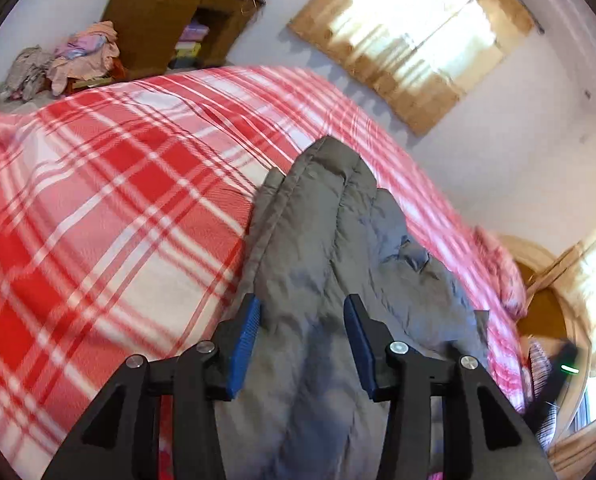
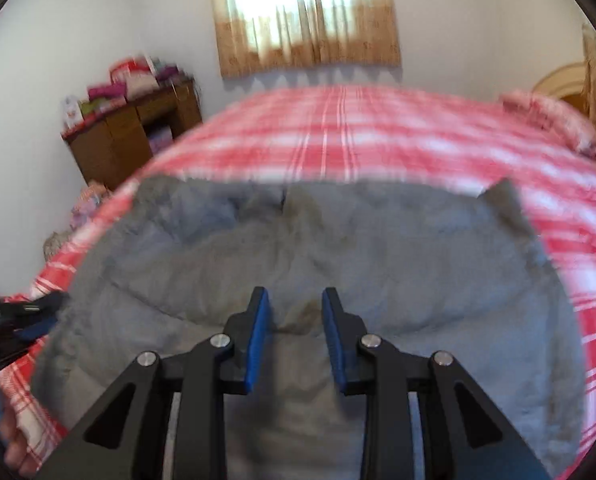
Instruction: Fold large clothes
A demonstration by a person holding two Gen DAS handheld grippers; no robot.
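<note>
A grey padded jacket (image 1: 329,240) lies folded lengthwise on the bed with the red and white checked cover (image 1: 110,208). In the left wrist view its near end fills the gap between the blue pads (image 1: 244,340) of my left gripper (image 1: 301,320), which is shut on the thick fabric. In the right wrist view the jacket (image 2: 377,248) spreads wide across the bed. A pinched crease of it sits between the jaws of my right gripper (image 2: 296,312), shut on it. The jacket looks sharp while the bed is blurred.
A brown wooden cabinet (image 1: 166,12) with stacked clothes stands by the far wall, and a heap of clothes (image 1: 70,60) lies beside it. Curtained window (image 2: 305,12) behind the bed. A pillow (image 2: 557,124) and headboard at the right. A person's hand (image 2: 14,440) shows at lower left.
</note>
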